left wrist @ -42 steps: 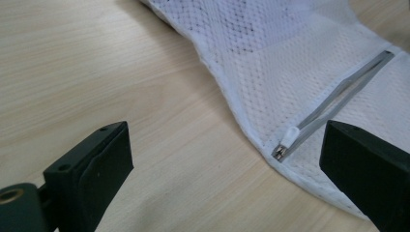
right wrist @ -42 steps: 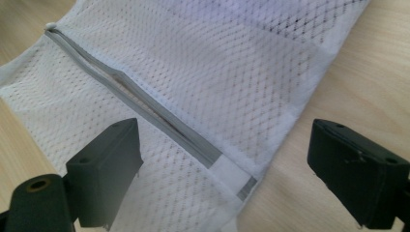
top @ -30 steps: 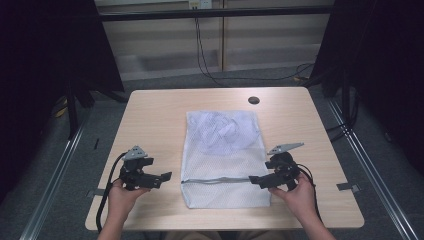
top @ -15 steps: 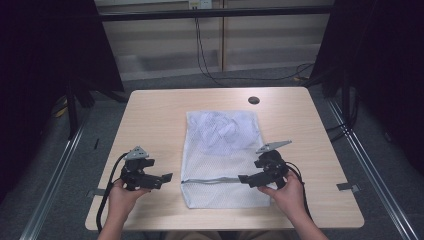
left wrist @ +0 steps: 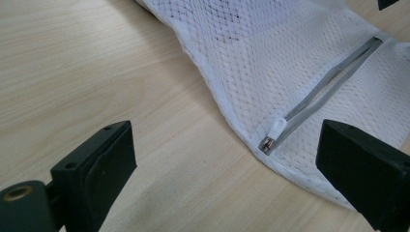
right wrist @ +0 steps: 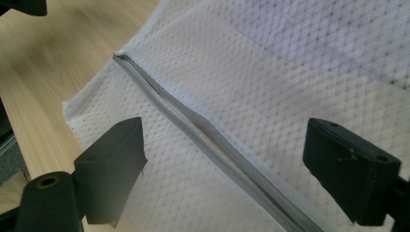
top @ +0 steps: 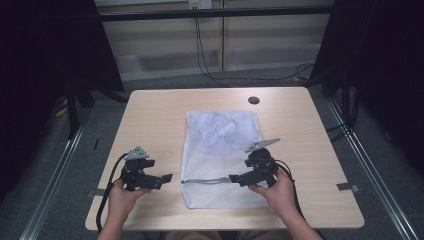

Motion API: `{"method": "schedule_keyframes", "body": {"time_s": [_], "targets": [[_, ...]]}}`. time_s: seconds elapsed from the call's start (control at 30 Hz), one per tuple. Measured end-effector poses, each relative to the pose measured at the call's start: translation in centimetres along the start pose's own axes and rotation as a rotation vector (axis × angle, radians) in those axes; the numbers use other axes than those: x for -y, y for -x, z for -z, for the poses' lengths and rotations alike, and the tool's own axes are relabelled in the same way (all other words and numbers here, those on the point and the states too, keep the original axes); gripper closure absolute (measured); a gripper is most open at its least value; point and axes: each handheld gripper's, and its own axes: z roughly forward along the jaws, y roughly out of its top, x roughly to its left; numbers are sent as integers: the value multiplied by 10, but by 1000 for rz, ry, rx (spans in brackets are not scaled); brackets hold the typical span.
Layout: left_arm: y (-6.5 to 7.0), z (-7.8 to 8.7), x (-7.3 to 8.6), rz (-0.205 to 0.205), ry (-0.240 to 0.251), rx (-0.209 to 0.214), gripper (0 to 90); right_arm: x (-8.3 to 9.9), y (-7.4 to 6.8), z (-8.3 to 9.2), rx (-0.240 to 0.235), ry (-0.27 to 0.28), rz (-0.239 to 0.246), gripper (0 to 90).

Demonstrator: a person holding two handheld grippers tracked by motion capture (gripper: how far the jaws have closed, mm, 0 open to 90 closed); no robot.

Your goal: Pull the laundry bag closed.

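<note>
Wooden table (top: 160,115): mesh bag (top: 220,150) unlabelled; left claw (top: 165,178), right claw (top: 235,179) both spread, empty.

Light wood table (top: 150,115) with rounded corners stood on grey carpet floor (top: 55,175); a dark round hole (top: 253,100) sat near its far edge. Black curtains (top: 45,45) hung at both sides, a pale panelled wall (top: 160,45) behind, with cables (top: 202,50) dropping from an outlet (top: 198,4). Metal rails (top: 372,170) ran along the floor either side.
</note>
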Motion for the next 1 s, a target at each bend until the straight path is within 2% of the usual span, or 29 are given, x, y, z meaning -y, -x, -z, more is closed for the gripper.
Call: {"method": "schedule_keyframes", "body": {"time_s": [0.33,0.5,1.0], "targets": [[-1,0,0,3,-2,1,68,-12,-12,-10,-36,15,15,158],[0,0,1,-1,-8,3,69,-16,-17,-16,-41,2,24,164],[0,-2,1,1,-15,6,72,-24,-24,-29,-60,-8,11,182]]}}
